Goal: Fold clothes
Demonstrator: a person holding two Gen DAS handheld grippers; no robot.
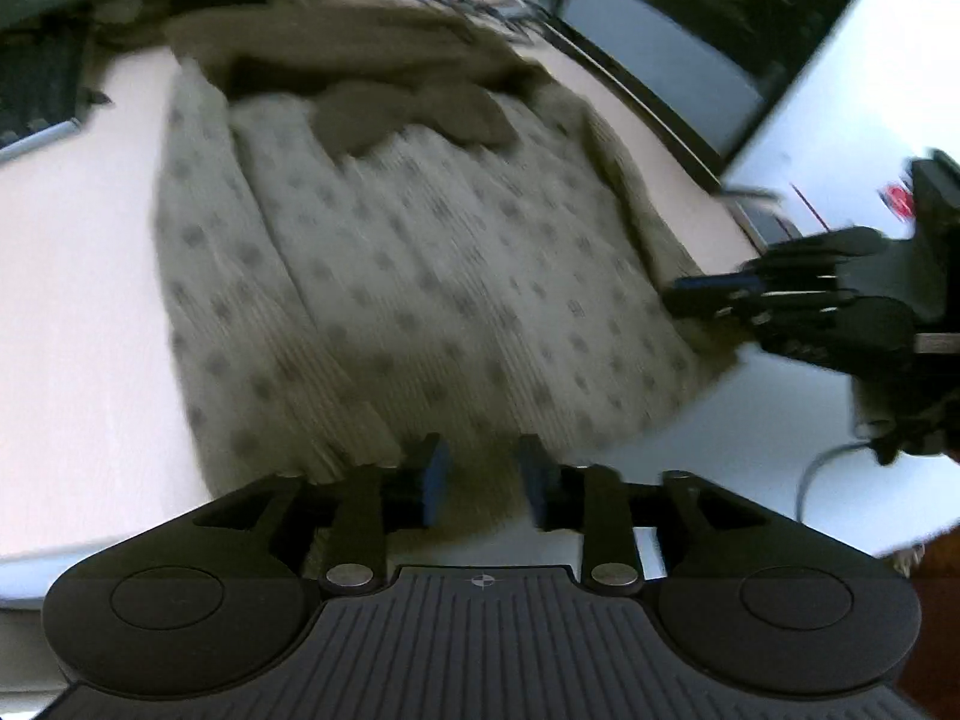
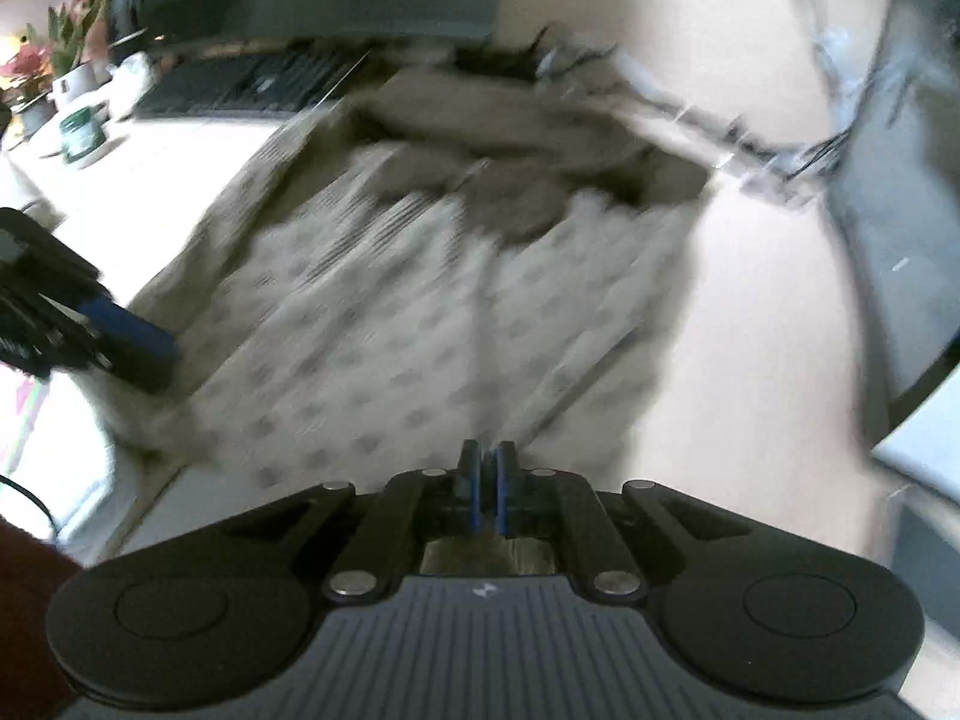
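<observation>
Judging from how the cloth lies, the folding looks barely under way: the patterned garment (image 1: pixel 420 276) is spread over the pale table (image 1: pixel 78 300), its sides seemingly turned in lengthwise, with a darker brown collar or lining (image 1: pixel 408 114) bunched at the far end. No crosswise fold shows yet, so bringing the near hem up toward that collar and squaring the stack is probably what remains. The left gripper (image 1: pixel 483 480) sits at the near hem with its 2 blue-padded fingers (image 1: pixel 435 480) set apart, cloth lying between them but not pinched. The right gripper (image 2: pixel 487 486) has its pads nearly together at the hem on its own side, and a thin edge of fabric seems clamped there, though the motion blur leaves that uncertain. A laptop (image 1: pixel 690 60) and a keyboard (image 2: pixel 252 84) crowd the table's far edge, close to the collar end, with a green-labelled jar (image 2: pixel 81 132) off to 1 side.
</observation>
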